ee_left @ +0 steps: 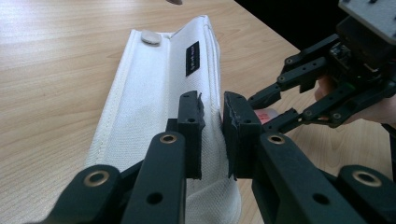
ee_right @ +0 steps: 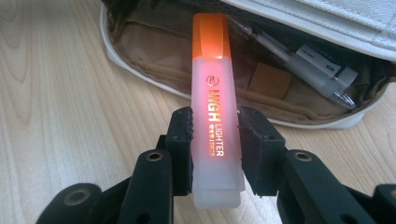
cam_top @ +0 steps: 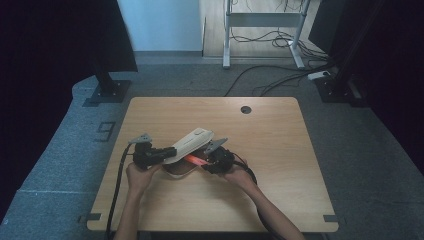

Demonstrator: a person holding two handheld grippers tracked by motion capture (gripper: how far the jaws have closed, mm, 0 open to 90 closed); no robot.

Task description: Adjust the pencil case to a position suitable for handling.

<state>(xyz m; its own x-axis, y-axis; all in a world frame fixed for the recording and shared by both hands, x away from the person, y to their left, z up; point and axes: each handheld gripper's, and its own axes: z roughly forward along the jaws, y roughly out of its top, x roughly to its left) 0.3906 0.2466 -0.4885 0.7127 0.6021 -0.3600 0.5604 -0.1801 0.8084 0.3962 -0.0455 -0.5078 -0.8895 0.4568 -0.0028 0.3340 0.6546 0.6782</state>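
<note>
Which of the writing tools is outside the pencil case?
The orange highlighter, held in the right gripper. The grey pens lie inside the open white pencil case.

High view: above the person's side, facing forward and down, far off.
Left gripper view: close over the white pencil case (ee_left: 154, 107).
Right gripper view: close, facing its open inside.
Shared: pencil case, worktop (cam_top: 280, 150).

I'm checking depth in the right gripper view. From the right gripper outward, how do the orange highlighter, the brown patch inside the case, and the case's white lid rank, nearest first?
1. Orange highlighter, clamped between the right gripper jaws, cap pointing away.
2. Brown patch, inside the open pencil case, right of the highlighter.
3. White lid, raised over the case, top right.
</note>
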